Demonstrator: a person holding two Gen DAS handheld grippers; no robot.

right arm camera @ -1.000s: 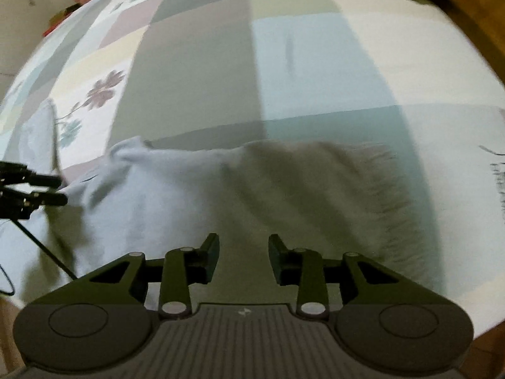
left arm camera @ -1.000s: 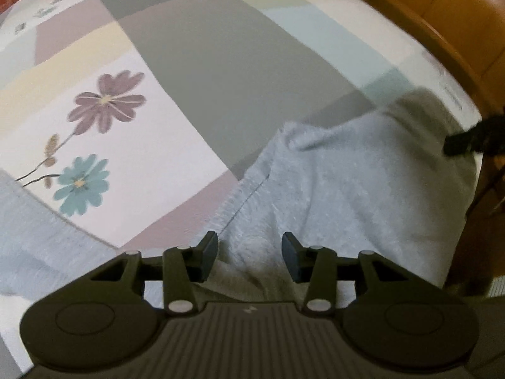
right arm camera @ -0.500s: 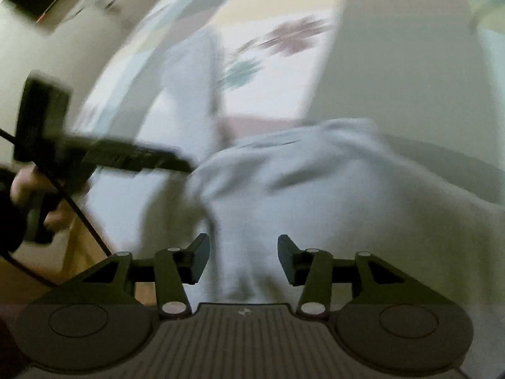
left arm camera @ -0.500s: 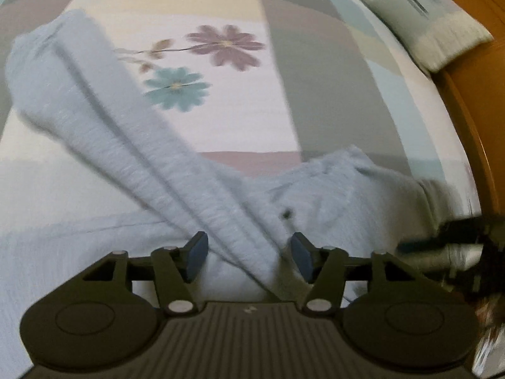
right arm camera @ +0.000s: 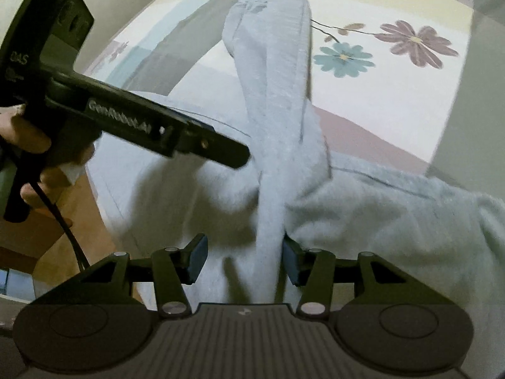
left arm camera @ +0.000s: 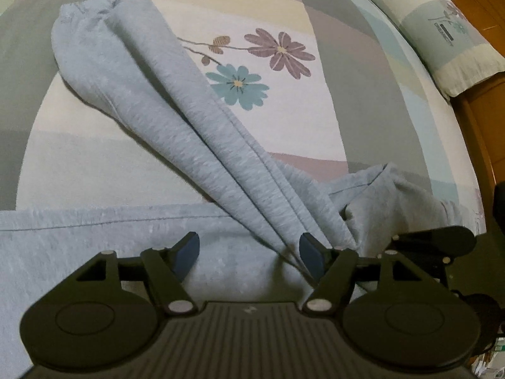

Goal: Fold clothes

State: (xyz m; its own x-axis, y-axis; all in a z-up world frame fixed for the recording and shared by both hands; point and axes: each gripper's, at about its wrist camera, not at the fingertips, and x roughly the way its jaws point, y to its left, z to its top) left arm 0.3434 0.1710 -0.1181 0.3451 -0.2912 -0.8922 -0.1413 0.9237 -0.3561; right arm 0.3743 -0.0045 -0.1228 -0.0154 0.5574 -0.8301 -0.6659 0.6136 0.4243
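A pale blue sweater [left arm camera: 104, 246] is lying on the bed [left arm camera: 315, 132], one sleeve [left arm camera: 176, 120] stretching diagonally away. Both the left claw [left arm camera: 249, 254] and right claw [right arm camera: 244, 259] are hovering apart at the sleeve's base, probably lining up to fold it.

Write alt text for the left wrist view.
A pale blue sweatshirt lies on a patchwork bedspread, one sleeve stretched diagonally away. The open left gripper hovers over it; a pillow sits far right.
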